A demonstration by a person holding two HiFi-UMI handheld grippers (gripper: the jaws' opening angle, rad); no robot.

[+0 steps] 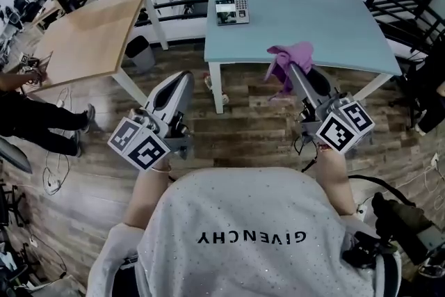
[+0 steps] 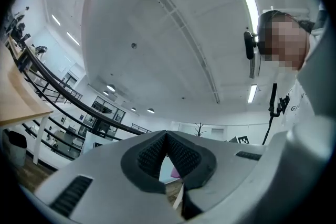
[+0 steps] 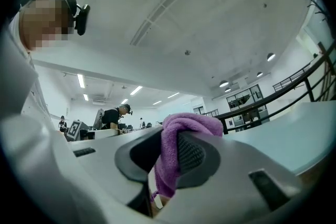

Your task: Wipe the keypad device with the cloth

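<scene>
The keypad device (image 1: 231, 11) lies flat on a pale blue table (image 1: 327, 24), in the upper middle of the head view, close to the table's far left part. It has a dark screen area and a block of keys. Nothing touches it, and both of my grippers are well apart from it, low in the frame and short of the table's near edge.

The purple cloth (image 1: 290, 60) hangs in a bunched fold right of centre, in front of the table's near edge. My right gripper (image 3: 169, 157) has its jaws clamped on it: in the right gripper view the fabric fills the gap between the two dark ribbed pads, loops over the top of one and trails down below.

My left gripper (image 2: 167, 152) holds nothing. Its pads meet at the tips, leaving only a thin wedge of daylight beneath them, through which a strip of blue table shows.

I judge the task to be at its opening stage. The cloth is secured, but the wiping has not begun. What remains is to carry the cloth forward over the table, lower it onto the device and rub across its face.

A wooden table (image 1: 90, 31) stands at the upper left, with plank flooring (image 1: 257, 129) below.
</scene>
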